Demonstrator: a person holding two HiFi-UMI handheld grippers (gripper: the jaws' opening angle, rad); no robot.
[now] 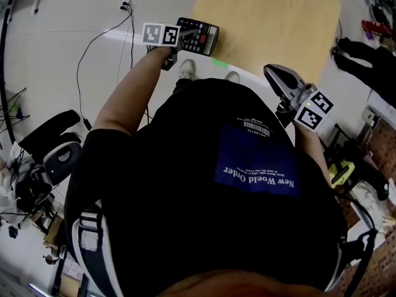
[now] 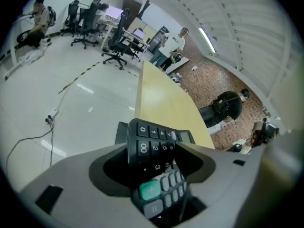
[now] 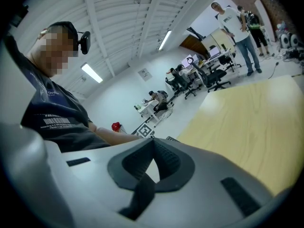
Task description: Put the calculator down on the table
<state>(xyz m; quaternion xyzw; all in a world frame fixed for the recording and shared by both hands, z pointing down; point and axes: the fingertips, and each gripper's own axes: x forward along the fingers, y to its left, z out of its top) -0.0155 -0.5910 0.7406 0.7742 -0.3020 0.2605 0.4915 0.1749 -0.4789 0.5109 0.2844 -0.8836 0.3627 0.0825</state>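
Between spread fingers [image 2: 108, 169] of the left gripper [image 2: 159, 148], the calculator [image 2: 151, 137] (near end hidden); fingers [image 3: 167, 159] of the right gripper [image 3: 153, 144] together.

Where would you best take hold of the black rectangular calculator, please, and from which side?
Grip the black rectangular calculator across its narrow width at the key end, coming from the near end as the left gripper does: its long edges are straight and parallel; the display end points away.

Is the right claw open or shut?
Shut. In the right gripper view, the right claw has its two dark jaws touching at the tips, and nothing sits between them.
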